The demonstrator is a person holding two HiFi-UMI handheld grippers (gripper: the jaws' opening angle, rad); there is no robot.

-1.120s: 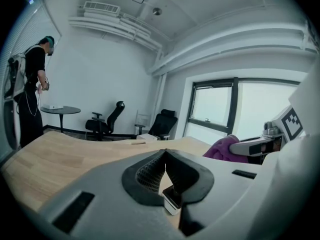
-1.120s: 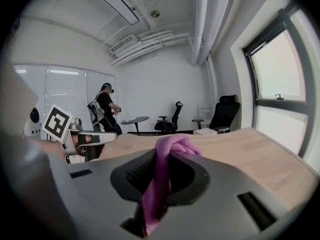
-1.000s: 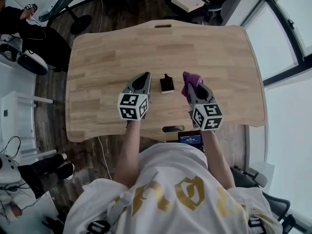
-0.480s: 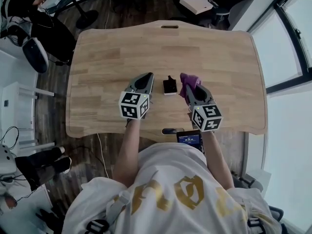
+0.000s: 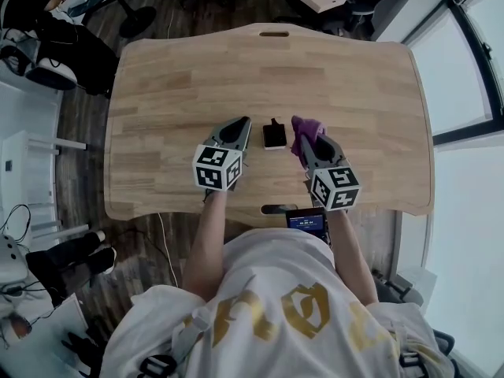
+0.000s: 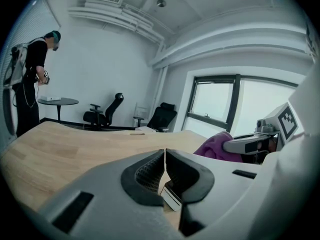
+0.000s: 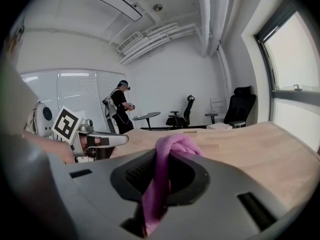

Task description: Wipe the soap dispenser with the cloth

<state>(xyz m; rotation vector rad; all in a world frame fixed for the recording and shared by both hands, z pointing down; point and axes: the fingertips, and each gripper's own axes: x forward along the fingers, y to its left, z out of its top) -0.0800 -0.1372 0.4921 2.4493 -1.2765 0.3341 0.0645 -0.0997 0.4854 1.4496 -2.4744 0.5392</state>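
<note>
The soap dispenser (image 5: 273,135), a small white body with a black top, stands on the wooden table (image 5: 173,85) near its front middle. My left gripper (image 5: 242,124) is just left of it, shut and with nothing in it. In the left gripper view the jaws (image 6: 164,152) meet, and a white part of the dispenser (image 6: 171,197) shows below them. My right gripper (image 5: 302,141) is just right of the dispenser, shut on a purple cloth (image 5: 308,126). In the right gripper view the cloth (image 7: 169,146) bunches over the tips (image 7: 162,158) and hangs down between the jaws.
A small device with a lit screen (image 5: 307,221) sits at the table's front edge by my body. A person (image 7: 121,111) stands beyond the table's far left corner, near a round side table (image 7: 146,116). Office chairs (image 6: 162,118) and windows (image 5: 472,53) lie beyond the table.
Both grippers have sunk a little toward the tabletop, still flanking the dispenser. The cloth stays in the right jaws.
</note>
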